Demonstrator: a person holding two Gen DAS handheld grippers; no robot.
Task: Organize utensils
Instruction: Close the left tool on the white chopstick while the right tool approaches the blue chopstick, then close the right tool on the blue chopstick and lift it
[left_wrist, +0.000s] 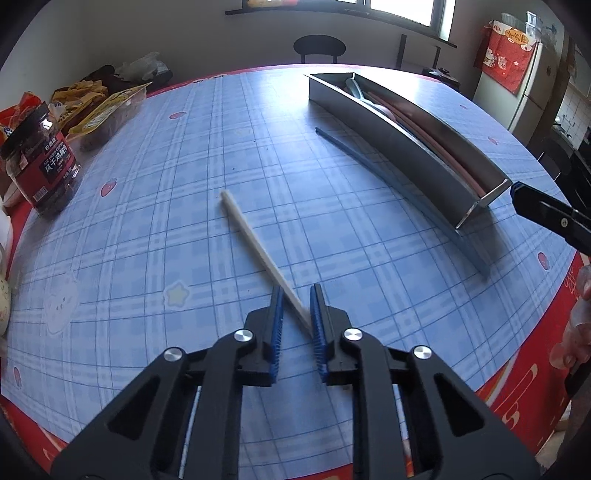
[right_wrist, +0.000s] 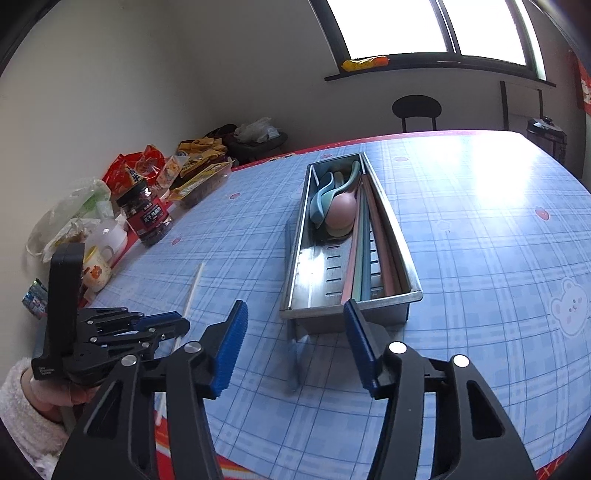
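A white chopstick (left_wrist: 255, 243) lies on the blue checked tablecloth (left_wrist: 177, 221); its near end sits between the fingers of my left gripper (left_wrist: 297, 306), whose jaws are narrowly open around it without clamping. A blue chopstick (left_wrist: 399, 188) lies on the cloth along the near side of the metal utensil tray (left_wrist: 424, 158). The tray (right_wrist: 402, 254) holds spoons (right_wrist: 332, 203) and several chopsticks (right_wrist: 365, 243). My right gripper (right_wrist: 295, 314) is wide open and empty, just in front of the tray's near end. The left gripper also shows in the right wrist view (right_wrist: 162, 325).
A dark jar (left_wrist: 40, 162) and snack packets (left_wrist: 99, 107) stand at the table's left edge, with a mug (right_wrist: 96, 266) and bags (right_wrist: 74, 210) nearby. A black chair (left_wrist: 319, 48) stands behind the table. The red table edge (left_wrist: 517, 387) is close to me.
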